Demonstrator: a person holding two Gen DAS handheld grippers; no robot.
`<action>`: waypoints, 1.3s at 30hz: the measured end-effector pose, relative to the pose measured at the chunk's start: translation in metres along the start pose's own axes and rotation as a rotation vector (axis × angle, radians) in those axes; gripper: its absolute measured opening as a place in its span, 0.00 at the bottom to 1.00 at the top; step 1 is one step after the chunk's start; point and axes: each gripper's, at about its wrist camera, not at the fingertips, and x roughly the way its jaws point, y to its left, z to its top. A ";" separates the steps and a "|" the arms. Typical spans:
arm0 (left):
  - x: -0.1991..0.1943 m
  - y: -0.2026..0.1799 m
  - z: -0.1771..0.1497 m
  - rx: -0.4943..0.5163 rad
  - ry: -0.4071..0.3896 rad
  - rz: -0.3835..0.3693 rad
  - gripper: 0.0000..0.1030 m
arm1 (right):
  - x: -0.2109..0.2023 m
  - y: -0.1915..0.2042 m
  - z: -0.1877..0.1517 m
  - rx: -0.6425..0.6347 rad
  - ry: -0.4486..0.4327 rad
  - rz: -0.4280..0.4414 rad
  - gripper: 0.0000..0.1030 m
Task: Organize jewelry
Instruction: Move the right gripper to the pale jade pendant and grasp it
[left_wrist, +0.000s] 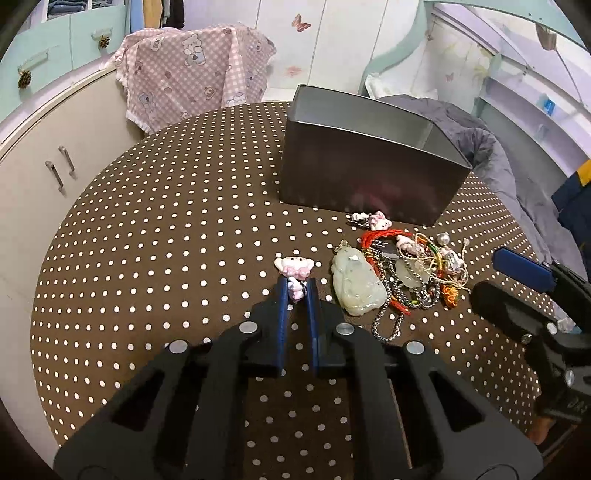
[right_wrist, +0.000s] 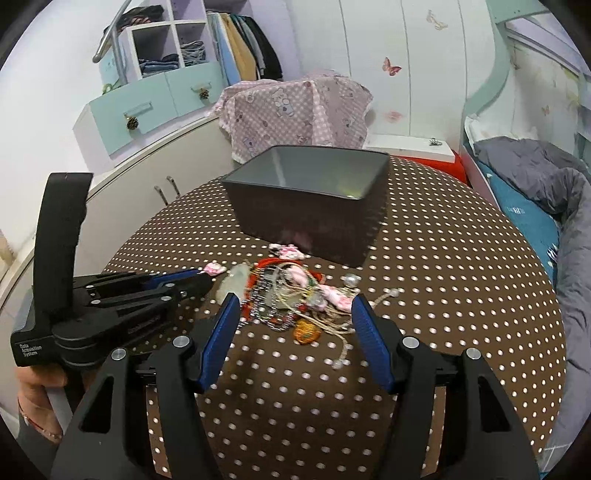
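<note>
On the brown dotted tablecloth (left_wrist: 166, 240) lies a pink and white charm (left_wrist: 294, 266), and my left gripper (left_wrist: 297, 282) is shut on its lower part. To its right lie a pale jade pendant (left_wrist: 356, 286) and a tangled pile of chains, red cords and small charms (left_wrist: 413, 273). A grey open box (left_wrist: 369, 158) stands behind them. In the right wrist view my right gripper (right_wrist: 295, 301) hangs open just in front of the pile (right_wrist: 291, 295), touching nothing. The left gripper (right_wrist: 201, 275) reaches in from the left beside the jade pendant (right_wrist: 236, 280). The box (right_wrist: 306, 199) looks empty.
A pink checked cloth (left_wrist: 192, 74) drapes over something behind the table. White cabinets (left_wrist: 37, 184) stand to the left. A bed with a grey duvet (right_wrist: 535, 166) lies to the right. A person's hand (right_wrist: 37, 398) holds the left gripper's handle.
</note>
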 end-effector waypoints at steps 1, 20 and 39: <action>-0.002 0.002 0.000 -0.010 -0.006 -0.002 0.10 | 0.002 0.004 0.001 -0.009 0.002 0.004 0.58; -0.050 0.037 -0.009 -0.070 -0.121 -0.028 0.10 | 0.060 0.054 0.015 -0.122 0.134 0.002 0.32; -0.076 0.028 -0.004 -0.051 -0.185 -0.076 0.10 | 0.078 0.066 0.014 -0.252 0.157 -0.057 0.27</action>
